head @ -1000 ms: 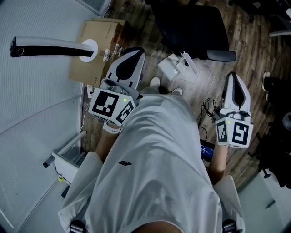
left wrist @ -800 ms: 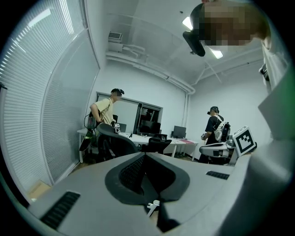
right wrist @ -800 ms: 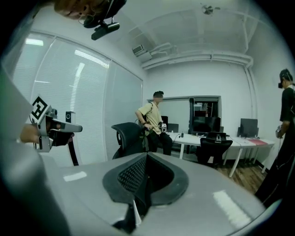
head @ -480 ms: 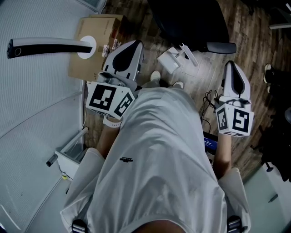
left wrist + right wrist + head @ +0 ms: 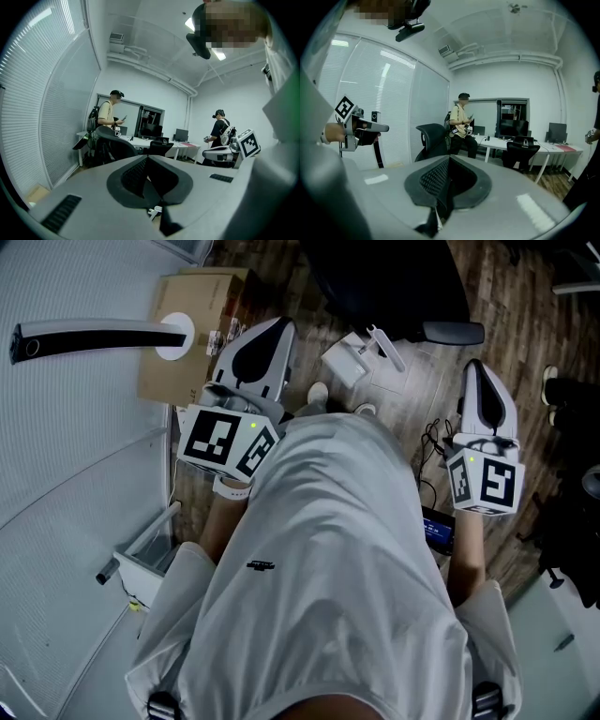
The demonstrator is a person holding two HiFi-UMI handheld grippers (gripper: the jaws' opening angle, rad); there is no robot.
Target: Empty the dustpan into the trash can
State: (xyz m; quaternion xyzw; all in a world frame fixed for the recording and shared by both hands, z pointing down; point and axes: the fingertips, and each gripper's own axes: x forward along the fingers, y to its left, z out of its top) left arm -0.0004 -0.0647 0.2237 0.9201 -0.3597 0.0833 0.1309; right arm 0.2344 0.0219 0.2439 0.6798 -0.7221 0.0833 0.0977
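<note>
The left gripper (image 5: 277,329) and right gripper (image 5: 477,399) are held at the person's sides, jaws closed together on nothing. A white item, possibly the dustpan (image 5: 354,367), lies on the floor (image 5: 427,381) ahead. No trash can is made out, so no move is settled.

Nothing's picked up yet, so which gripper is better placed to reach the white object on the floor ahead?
Probably the left gripper: shut and empty like the right gripper, but its tip looks nearer the white object.
</note>
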